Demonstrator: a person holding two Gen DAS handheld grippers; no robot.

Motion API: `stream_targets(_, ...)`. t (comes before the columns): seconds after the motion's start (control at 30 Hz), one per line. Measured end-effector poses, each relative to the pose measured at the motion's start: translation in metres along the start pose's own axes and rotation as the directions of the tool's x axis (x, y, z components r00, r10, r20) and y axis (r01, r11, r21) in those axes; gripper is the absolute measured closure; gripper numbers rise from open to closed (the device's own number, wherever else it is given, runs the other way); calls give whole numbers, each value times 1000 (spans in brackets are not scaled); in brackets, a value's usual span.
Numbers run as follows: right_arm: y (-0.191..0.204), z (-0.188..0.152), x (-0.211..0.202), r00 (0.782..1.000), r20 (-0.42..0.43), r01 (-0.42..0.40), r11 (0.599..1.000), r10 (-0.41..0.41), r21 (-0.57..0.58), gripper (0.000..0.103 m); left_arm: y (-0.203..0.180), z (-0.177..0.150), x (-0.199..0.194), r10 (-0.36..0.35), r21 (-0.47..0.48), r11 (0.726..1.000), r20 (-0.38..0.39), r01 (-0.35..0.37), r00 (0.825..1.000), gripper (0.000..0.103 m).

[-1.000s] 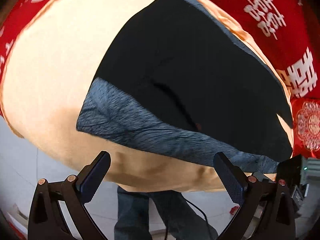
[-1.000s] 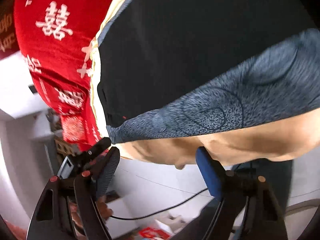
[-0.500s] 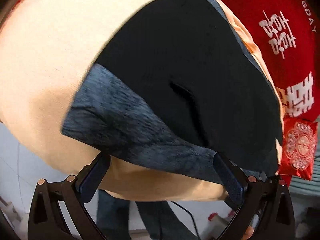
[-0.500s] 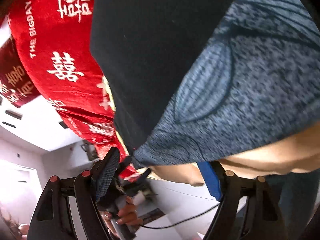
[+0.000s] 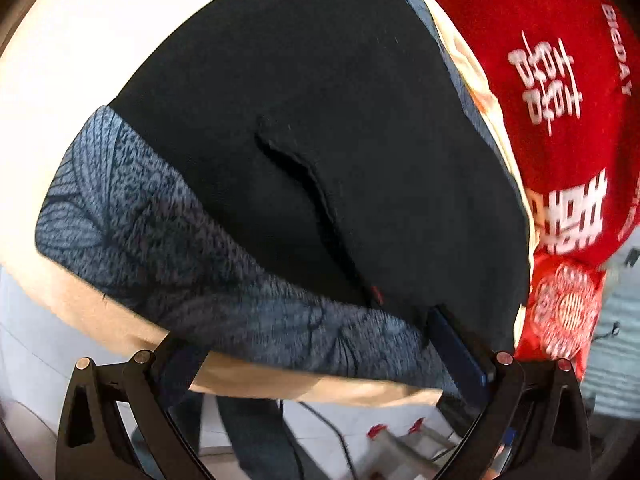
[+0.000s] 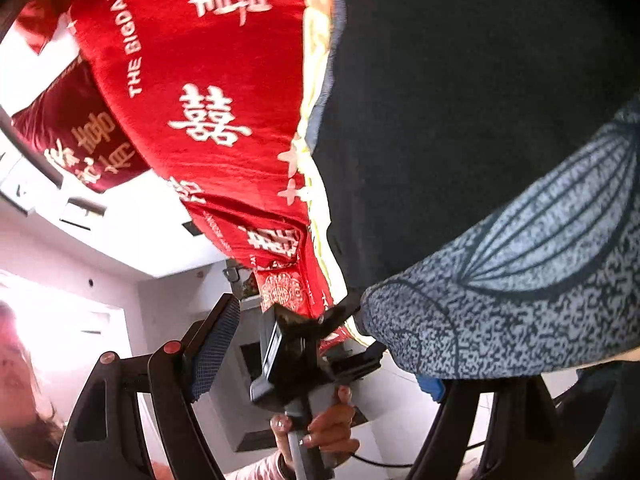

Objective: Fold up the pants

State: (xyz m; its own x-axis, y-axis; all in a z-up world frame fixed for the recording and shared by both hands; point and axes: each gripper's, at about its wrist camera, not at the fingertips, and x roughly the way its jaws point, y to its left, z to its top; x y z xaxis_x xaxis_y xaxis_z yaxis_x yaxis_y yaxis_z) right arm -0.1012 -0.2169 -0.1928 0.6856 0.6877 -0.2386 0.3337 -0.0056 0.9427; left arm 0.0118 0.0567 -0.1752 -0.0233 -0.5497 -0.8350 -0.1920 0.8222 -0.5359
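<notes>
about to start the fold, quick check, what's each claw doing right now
left claw: open, pants edge between its fingers, not pinched
right claw: open, holding nothing

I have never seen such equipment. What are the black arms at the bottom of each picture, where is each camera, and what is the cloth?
No robot: a person holds tongs in each hand, each with a camera looking along its two fingers. One picture comes from the left tongs, the other from the right tongs, which also shows the hand holding the left pair. Black pants with a blue-grey waistband lie on a cream cover beside a red cloth. Both tongs are open at the waistband edge; nothing is gripped.
</notes>
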Motion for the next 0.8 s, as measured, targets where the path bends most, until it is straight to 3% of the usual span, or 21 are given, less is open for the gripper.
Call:
stream_targets(0.07, -6, 1, -1, 998, -6, 68, 998, -68, -9, 21, 1, 4, -4, 4, -9, 1000, 29, -4, 1000, 5)
stream_targets(0.17, -30, 3, -16, 990, 29, 135, 990, -136, 28, 24, -2, 10, -6, 39, 21, 999, 45, -40, 998, 22)
stream_targets(0.27, -56, 1, -41, 981, 113, 142, 982, -156, 127, 46, 2, 11, -9, 71, 44, 996, 43, -73, 997, 43)
stream_targets(0.33, -70, -3, -53, 979, 168, 79, 973, -118, 219, 78, 6, 11, -11, 86, 57, 994, 37, -88, 996, 59)
stream_targets(0.4, -67, -8, -59, 971, 192, 91, 965, -141, 245, 92, 8, 14, -12, 119, 66, 991, 30, -121, 992, 73)
stream_targets(0.63, 33, 1, -55, 933, 140, 332, 943, -332, 24, 94, -19, 18, -48, 102, 141, 984, 47, -108, 994, 78)
stream_targets(0.8, 91, 48, -47, 908, 59, 419, 903, -415, -97, 94, -59, 36, -78, 77, 189, 977, 97, -95, 992, 78)
